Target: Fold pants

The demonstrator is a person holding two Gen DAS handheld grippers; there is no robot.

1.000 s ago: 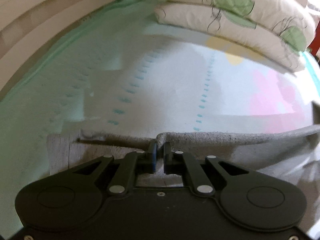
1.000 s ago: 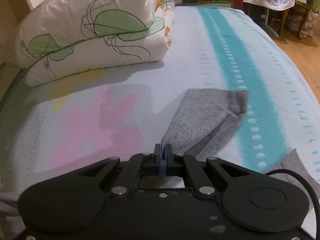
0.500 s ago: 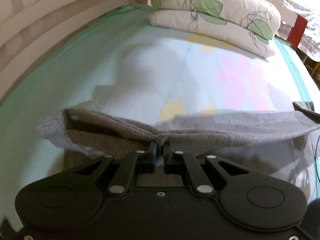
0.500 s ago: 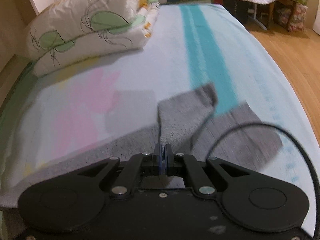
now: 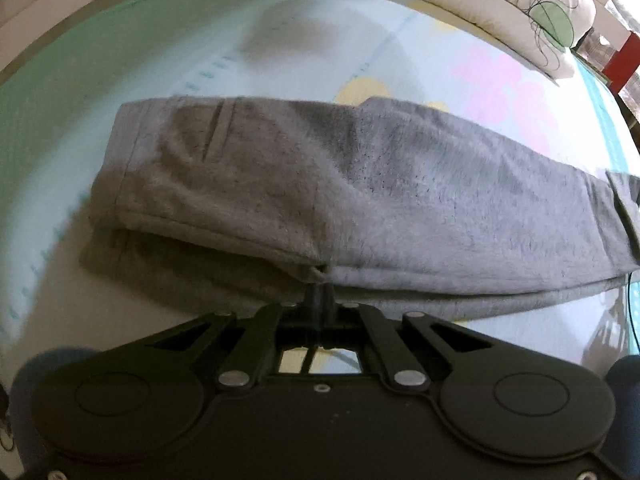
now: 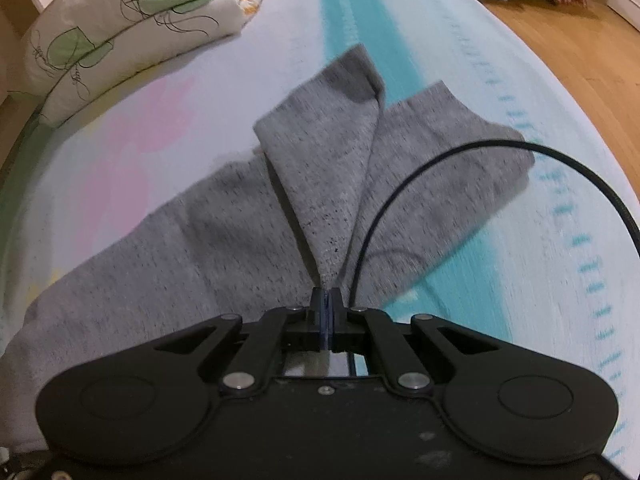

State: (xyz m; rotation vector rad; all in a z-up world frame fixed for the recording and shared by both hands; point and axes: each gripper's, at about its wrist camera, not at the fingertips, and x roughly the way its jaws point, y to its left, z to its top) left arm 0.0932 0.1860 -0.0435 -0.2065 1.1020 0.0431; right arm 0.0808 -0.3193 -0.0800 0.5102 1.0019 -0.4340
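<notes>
The grey pants (image 5: 360, 184) lie across the bed, folded lengthwise, one half over the other, waistband at the left of the left wrist view. My left gripper (image 5: 319, 292) is shut on the near edge of the top layer, near the crotch. In the right wrist view the pants (image 6: 200, 240) run off to the left, and the two leg ends fan out ahead. My right gripper (image 6: 327, 300) is shut on the top leg's edge near the hem, pulling it into a taut ridge.
The bed sheet (image 6: 460, 60) is pale with a teal stripe and pink flowers. A folded quilt with green leaves (image 6: 132, 24) lies at the head of the bed, also in the left wrist view (image 5: 500, 0). A black cable (image 6: 480, 152) arcs over the leg ends. Wood floor (image 6: 560, 20) lies beyond the right edge.
Both grippers have carried the held edge of the pants over towards me and down, so the top half now lies over the bottom half. Both stayed shut.
</notes>
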